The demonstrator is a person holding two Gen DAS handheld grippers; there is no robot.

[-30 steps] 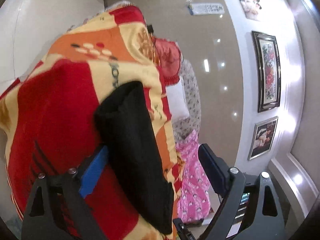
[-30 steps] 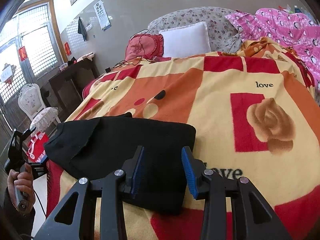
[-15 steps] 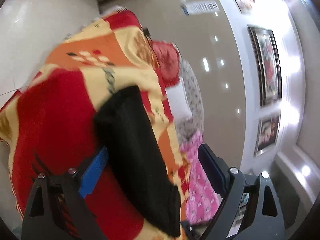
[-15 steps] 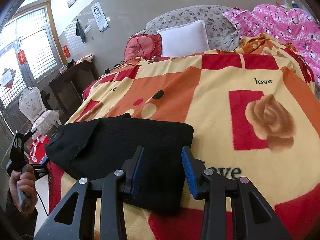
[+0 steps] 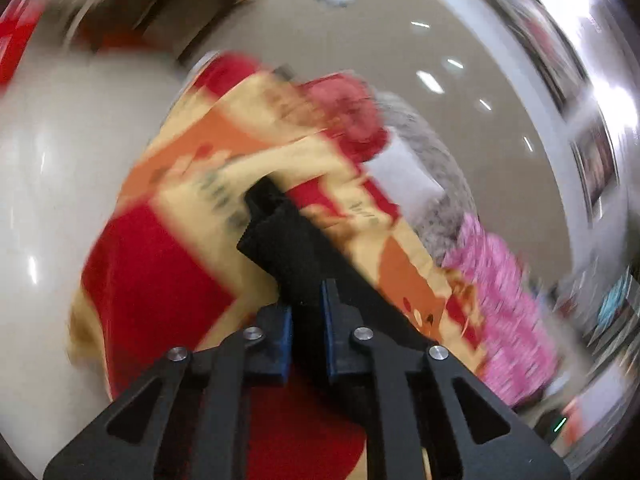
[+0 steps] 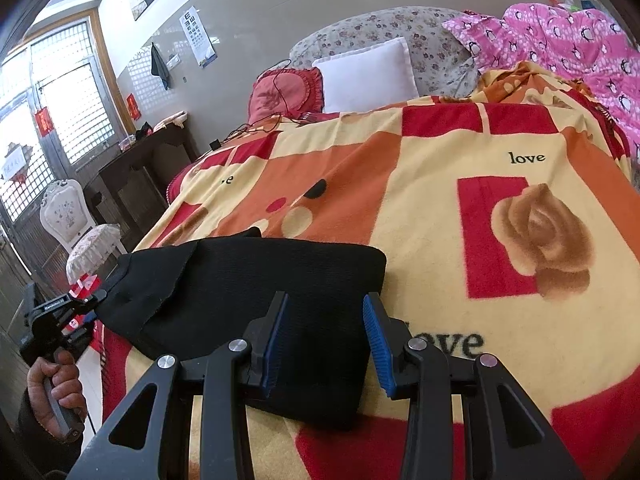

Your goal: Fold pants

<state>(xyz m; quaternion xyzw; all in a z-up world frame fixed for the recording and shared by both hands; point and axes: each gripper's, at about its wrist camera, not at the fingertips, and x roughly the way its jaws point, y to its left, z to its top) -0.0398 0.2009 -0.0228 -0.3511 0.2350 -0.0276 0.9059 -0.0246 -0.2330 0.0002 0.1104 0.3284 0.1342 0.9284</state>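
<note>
Left gripper (image 5: 306, 322): we found it closed on the near end of the black pants (image 6: 256, 292). Right gripper (image 6: 325, 344): parted, holding nothing, poised above the folded pants. Pants: we recorded them lying on the patterned blanket (image 6: 460, 184) covering the bed.

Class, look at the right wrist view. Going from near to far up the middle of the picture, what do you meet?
right gripper → black pants → patterned blanket → white pillow → floral headboard
</note>
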